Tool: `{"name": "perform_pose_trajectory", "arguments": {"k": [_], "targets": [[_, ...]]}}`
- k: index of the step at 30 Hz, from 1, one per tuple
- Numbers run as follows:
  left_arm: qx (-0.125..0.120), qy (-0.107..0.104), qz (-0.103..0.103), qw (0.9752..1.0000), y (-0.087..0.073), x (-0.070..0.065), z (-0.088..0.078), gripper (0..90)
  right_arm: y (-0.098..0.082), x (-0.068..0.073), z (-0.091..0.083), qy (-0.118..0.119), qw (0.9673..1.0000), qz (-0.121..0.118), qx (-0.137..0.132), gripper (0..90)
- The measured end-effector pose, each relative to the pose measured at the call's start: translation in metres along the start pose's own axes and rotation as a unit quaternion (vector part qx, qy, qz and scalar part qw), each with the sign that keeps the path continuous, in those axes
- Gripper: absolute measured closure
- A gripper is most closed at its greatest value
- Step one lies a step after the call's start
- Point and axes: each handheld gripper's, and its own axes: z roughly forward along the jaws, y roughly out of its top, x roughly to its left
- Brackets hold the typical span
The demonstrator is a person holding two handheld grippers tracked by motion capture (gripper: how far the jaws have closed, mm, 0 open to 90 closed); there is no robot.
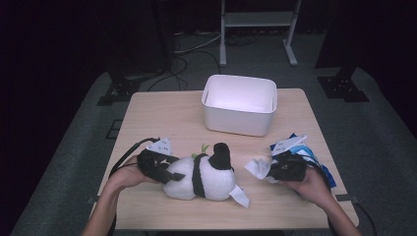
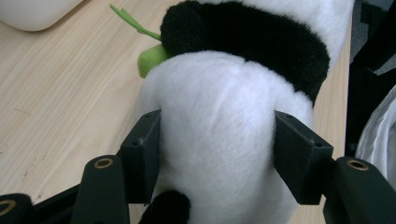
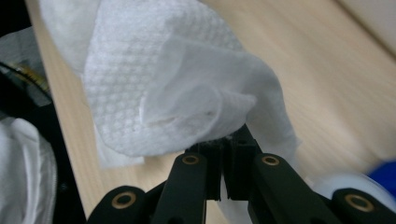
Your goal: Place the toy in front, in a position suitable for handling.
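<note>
The plush panda's (image 2: 219, 140) head is cut off by the left gripper view's top edge.

Table (image 1: 147, 118) lit brightly from above, surroundings dark; white bin (image 1: 239, 104) glares; close views soft, blurred at edges.

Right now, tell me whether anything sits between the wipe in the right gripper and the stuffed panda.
Nothing visible does. The right gripper holds the wipe beside the panda, with bare table between them.
</note>
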Motion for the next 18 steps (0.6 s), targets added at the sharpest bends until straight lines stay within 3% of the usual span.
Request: {"name": "perform_pose_trajectory", "arguments": {"k": [6,7,9,13,18], "targets": [[0.004,-0.001,0.002,1.0000,0.001,0.000,0.000,37.7,-0.013,-0.020,-0.030,-0.038,0.9986,0.033,-0.016,86.1],[0.003,-0.001,0.000,1.0000,0.002,0.000,0.000,37.6,-0.020,-0.029,-0.041,-0.055,0.9972,0.049,-0.015,86.1],[0.005,-0.002,0.002,1.0000,0.003,0.000,0.001,37.5,-0.025,-0.037,-0.048,-0.069,0.9958,0.058,-0.014,86.1],[0.008,-0.002,0.002,1.0000,0.004,0.001,0.001,37.5,-0.037,-0.052,-0.057,-0.088,0.9921,0.089,-0.011,85.9],[0.011,-0.002,0.004,0.9999,0.006,0.001,0.001,37.4,-0.049,-0.065,-0.057,-0.114,0.9875,0.109,0.006,83.7]]}}
